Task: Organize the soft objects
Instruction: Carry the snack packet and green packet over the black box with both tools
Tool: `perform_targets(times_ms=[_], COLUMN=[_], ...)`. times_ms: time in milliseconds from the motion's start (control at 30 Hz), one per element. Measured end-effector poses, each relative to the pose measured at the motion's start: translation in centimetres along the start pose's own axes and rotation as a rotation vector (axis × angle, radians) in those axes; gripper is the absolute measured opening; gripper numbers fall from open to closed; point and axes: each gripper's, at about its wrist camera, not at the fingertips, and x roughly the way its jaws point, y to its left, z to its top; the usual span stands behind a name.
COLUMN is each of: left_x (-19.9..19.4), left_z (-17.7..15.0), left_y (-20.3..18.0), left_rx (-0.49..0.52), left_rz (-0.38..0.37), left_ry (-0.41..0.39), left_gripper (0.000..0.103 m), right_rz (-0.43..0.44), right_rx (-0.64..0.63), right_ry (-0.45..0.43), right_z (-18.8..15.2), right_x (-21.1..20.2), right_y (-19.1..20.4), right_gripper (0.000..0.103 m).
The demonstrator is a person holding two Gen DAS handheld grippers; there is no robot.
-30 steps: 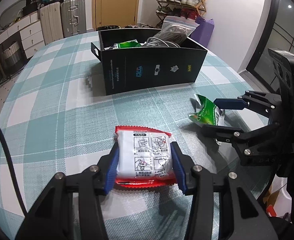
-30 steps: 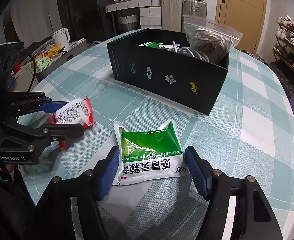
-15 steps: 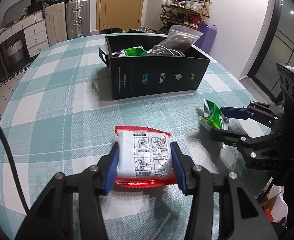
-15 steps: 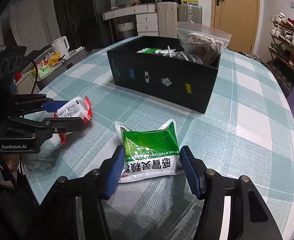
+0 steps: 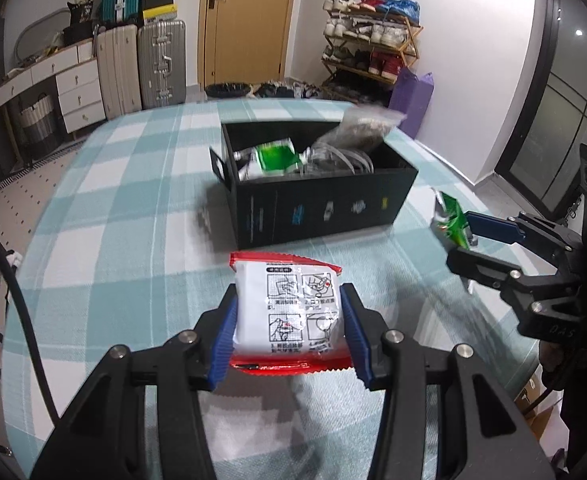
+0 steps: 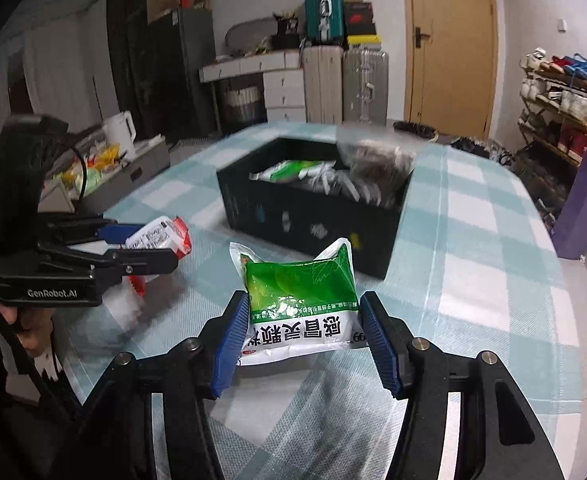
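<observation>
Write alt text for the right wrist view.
The right claw grips a green-and-white soft packet above a teal checked tablecloth. Behind it sits an open black cardboard box of packets and bagged cables; at left, the left claw holds a red-and-white packet.

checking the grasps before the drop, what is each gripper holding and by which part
Left gripper: white-and-red packet, pinched across its side edges. Right gripper: green-and-white pouch, pinched across its side edges near the bottom.

Both packets (image 5: pixel 287 308) (image 6: pixel 299 302) — off the table (image 5: pixel 93 240).
</observation>
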Motion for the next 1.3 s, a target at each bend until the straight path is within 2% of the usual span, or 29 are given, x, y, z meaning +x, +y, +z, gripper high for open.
perform_targets(times_ms=[333,633,1067,1300], left_x=[-1.4,-2.0,1.0,3.7], left_z=[3.5,6.7,10.2,10.8], left_y=[0.0,-0.3,0.9,1.2], left_rx=[0.026,0.06,0.03,0.018], left_rz=[0.01,0.02,0.011,0.02], left_ry=[-0.082,-0.148,-0.153,-0.126], left_gripper=[0.048,0.048,0.048,0.048], right_rz=[-0.009,-0.016,-0.028,-0.023], right_rx=[0.046,0.048,0.042,0.079], right_ry=[-0.111,-0.151,-0.149,-0.109], right_z=[3.9,7.2,10.5,10.1], right_x=[-3.1,-4.0,-1.6,1.4], right_y=[-1.5,-2.1,-3.1,-4.1], right_gripper=[0.058,0.058,0.057,0.057])
